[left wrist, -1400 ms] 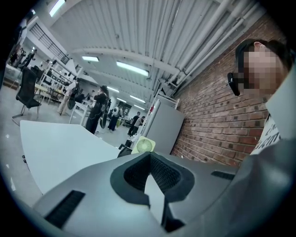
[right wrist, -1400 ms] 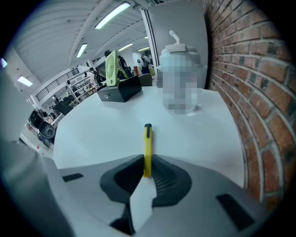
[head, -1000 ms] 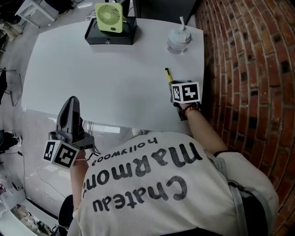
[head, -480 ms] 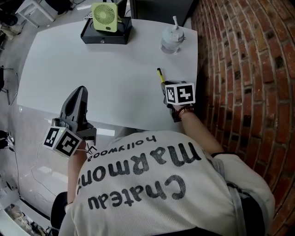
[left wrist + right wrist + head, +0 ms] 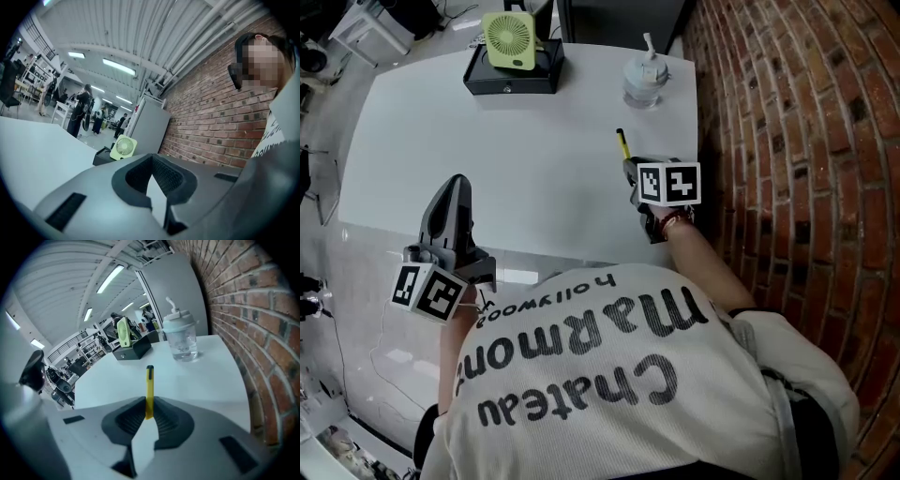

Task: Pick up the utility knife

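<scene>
The yellow utility knife (image 5: 622, 142) with its black tip sticks out forward from my right gripper (image 5: 631, 169), near the right edge of the white table (image 5: 487, 141). In the right gripper view the knife (image 5: 149, 385) stands between the dark pads, and the right gripper (image 5: 149, 414) is shut on its rear end, holding it above the tabletop. My left gripper (image 5: 455, 187) hovers at the table's near left edge, its jaws together with nothing between them. The left gripper view shows the left gripper (image 5: 153, 159) pointing level across the table.
A green fan (image 5: 511, 37) stands on a black box (image 5: 511, 77) at the far side. A clear lidded cup (image 5: 644, 82) with a straw sits at the far right corner. A brick wall (image 5: 787, 141) runs close along the table's right edge.
The right gripper has risen slightly with the knife in it. The left gripper has shifted a little farther over the table's near edge.
</scene>
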`<state>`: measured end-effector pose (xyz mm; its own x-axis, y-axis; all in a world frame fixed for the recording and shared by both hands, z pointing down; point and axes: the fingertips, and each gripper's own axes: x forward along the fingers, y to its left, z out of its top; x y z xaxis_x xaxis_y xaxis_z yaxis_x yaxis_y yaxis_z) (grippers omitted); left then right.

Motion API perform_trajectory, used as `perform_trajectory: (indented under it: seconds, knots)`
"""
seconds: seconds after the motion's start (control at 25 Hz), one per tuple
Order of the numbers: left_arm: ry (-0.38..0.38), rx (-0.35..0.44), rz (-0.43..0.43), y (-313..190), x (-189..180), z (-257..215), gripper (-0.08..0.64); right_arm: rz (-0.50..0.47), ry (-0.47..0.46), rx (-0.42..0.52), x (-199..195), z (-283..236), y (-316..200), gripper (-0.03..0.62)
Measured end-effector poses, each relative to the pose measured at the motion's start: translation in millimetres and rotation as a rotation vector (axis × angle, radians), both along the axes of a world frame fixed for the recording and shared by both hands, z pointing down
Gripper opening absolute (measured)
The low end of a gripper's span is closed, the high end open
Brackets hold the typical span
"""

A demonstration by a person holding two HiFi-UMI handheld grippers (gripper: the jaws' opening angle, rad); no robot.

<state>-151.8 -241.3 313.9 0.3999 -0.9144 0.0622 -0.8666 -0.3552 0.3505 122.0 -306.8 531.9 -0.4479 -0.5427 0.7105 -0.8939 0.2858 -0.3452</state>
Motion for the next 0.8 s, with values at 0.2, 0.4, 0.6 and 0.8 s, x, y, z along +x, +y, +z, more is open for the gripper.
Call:
perform_trajectory:
  seconds: [0.2,0.4,0.6,0.8]
  knots:
    - [0.01,0.01,0.015,4.8,-8.8,-5.4,0.001,0.033,-0.049,0.017,-10.8,-20.1,6.9,0.055]
    - [0.003,0.021,0.051,13.9,-13.3,-12.6,0.001,0.077,-0.105,0.049,-21.3,-45.6,13.4,0.055]
    - [0.007,0.003,0.055,28.0,-24.9,-8.5,0.001,0.082,-0.111,0.093,-34.5,-67.8,24.3,0.055]
    - [0.007,-0.001,0.07,36.7,-30.2,-8.0,0.002,0.083,-0.123,0.137,-44.9,-90.0,36.1,0.055]
